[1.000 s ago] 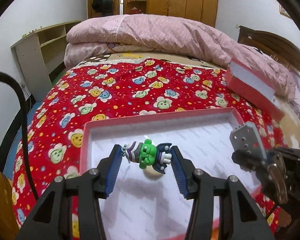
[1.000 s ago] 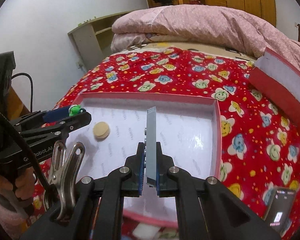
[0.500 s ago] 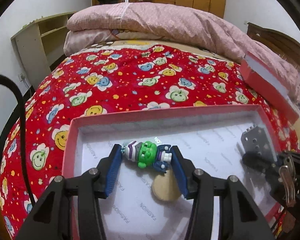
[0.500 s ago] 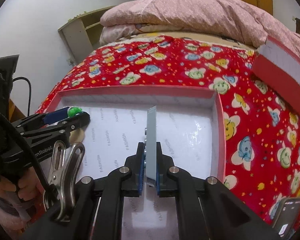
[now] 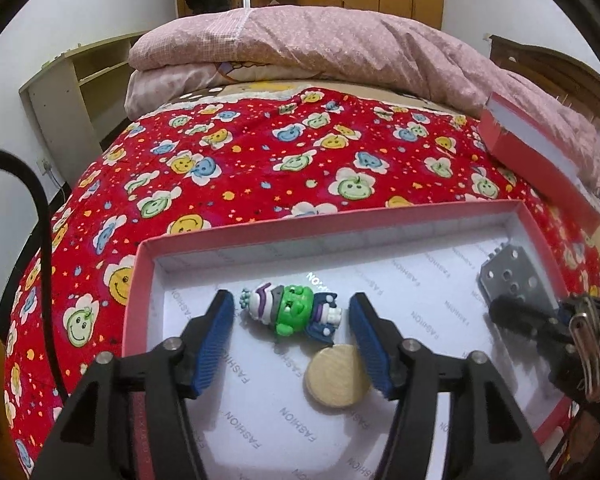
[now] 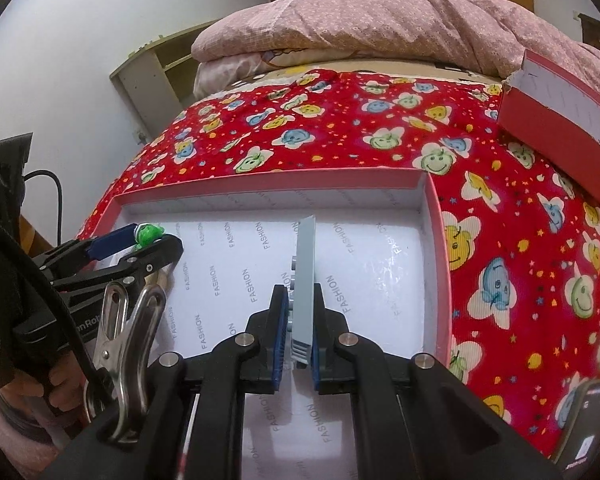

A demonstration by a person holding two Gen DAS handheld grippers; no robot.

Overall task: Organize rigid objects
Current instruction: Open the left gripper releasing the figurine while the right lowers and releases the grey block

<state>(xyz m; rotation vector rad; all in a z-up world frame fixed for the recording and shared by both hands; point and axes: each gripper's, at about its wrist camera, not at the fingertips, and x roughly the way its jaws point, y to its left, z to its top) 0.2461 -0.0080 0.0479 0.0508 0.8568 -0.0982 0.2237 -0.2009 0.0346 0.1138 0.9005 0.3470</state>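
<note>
A green toy figurine (image 5: 292, 312) lies on the white floor of the pink box (image 5: 340, 220). It sits between the blue pads of my left gripper (image 5: 291, 302), whose jaws are opening, with a small gap on each side. A round wooden disc (image 5: 337, 376) rests just in front of the figurine. My right gripper (image 6: 300, 292) is shut on a thin grey perforated plate (image 6: 305, 280), held edge-up over the box floor. That plate (image 5: 512, 280) also shows at the right of the left wrist view. The left gripper (image 6: 140, 248) appears at the box's left wall.
The box sits on a red cartoon-print bedspread (image 5: 260, 152). Its pink lid (image 6: 560, 120) lies at the far right, with a folded pink quilt (image 5: 320, 48) behind. A phone (image 6: 588, 432) lies near the right. A metal clip (image 6: 128, 344) hangs by my right gripper.
The left jaws have widened off the figurine, which now lies on the box floor. Both grippers have come down closer to the box. The right grip on the plate is unchanged.
</note>
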